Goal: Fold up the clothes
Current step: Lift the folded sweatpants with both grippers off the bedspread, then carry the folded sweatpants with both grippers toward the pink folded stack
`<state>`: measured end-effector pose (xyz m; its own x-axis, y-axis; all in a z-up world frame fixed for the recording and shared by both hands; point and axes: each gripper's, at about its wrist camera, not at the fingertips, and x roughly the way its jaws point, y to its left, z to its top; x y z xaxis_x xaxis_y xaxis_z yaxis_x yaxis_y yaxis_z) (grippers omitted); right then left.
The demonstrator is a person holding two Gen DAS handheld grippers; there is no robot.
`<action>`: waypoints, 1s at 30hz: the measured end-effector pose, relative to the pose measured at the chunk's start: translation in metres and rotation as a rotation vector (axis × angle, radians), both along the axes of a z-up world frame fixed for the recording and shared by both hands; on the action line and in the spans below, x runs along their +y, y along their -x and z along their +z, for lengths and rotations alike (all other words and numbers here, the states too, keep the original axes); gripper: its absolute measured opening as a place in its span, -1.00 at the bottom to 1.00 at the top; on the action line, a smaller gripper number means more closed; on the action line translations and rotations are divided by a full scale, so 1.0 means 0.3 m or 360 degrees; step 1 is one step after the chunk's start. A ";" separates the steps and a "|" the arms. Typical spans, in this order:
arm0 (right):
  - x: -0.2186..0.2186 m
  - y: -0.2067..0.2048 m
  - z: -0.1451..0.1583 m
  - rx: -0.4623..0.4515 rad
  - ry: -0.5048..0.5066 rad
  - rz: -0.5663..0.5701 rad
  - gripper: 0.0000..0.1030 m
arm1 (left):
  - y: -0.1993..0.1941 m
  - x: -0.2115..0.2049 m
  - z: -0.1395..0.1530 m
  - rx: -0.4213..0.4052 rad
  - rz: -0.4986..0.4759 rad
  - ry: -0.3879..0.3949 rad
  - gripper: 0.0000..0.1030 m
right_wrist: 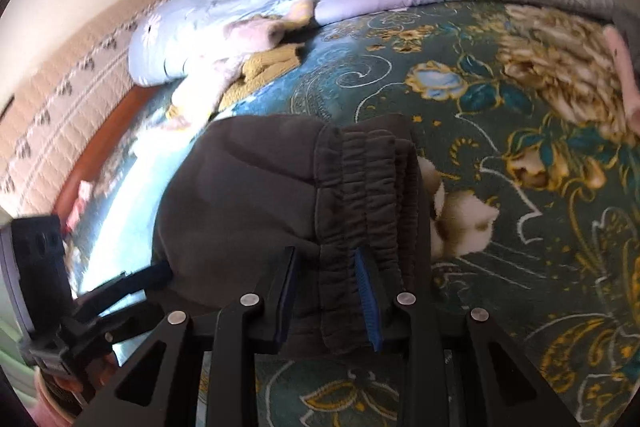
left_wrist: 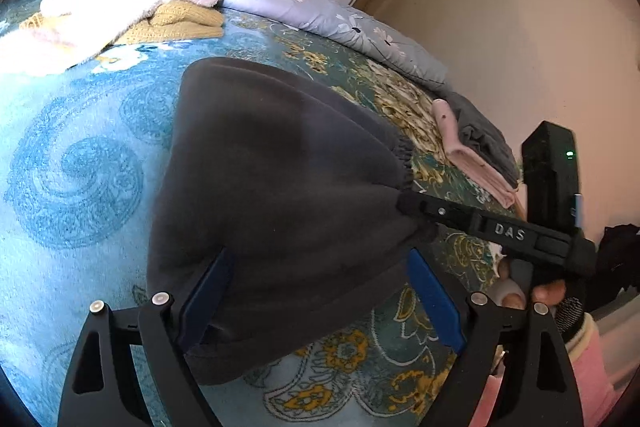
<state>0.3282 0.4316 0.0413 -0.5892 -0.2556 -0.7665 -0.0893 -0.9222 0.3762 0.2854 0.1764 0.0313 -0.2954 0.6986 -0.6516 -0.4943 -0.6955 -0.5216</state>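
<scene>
Dark grey sweatpants (left_wrist: 276, 187), folded into a thick bundle, are held a little above the bed between both grippers. My left gripper (left_wrist: 320, 267) has its blue pads wide apart around the bundle's near edge; the cloth lies between them. My right gripper (right_wrist: 328, 267) is shut on the gathered elastic waistband (right_wrist: 368, 187). In the left wrist view the right gripper's fingers (left_wrist: 424, 207) pinch the waistband end. In the right wrist view the left gripper (right_wrist: 132, 279) shows at the bundle's left edge.
The bed has a blue and green floral blanket (left_wrist: 80, 155). A pile of pink and yellow clothes (left_wrist: 132, 11) lies at the head near a lilac quilt (left_wrist: 320, 11). Folded pink and grey clothes (left_wrist: 480, 151) are stacked at the bed's right edge by the wall.
</scene>
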 end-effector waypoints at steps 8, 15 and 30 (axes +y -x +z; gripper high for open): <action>0.138 -0.092 0.035 0.0179 0.0440 -0.0128 -0.05 | 0.039 -0.157 0.037 -0.0056 0.0232 -0.0136 0.72; 0.243 -0.082 -0.109 0.0054 0.0726 -0.0224 0.35 | 0.127 -0.262 -0.128 -0.0422 0.0449 -0.0374 0.75; 0.259 0.122 -0.204 -0.0031 0.0949 -0.0150 0.52 | 0.270 -0.153 -0.177 -0.0496 0.0364 -0.0364 0.75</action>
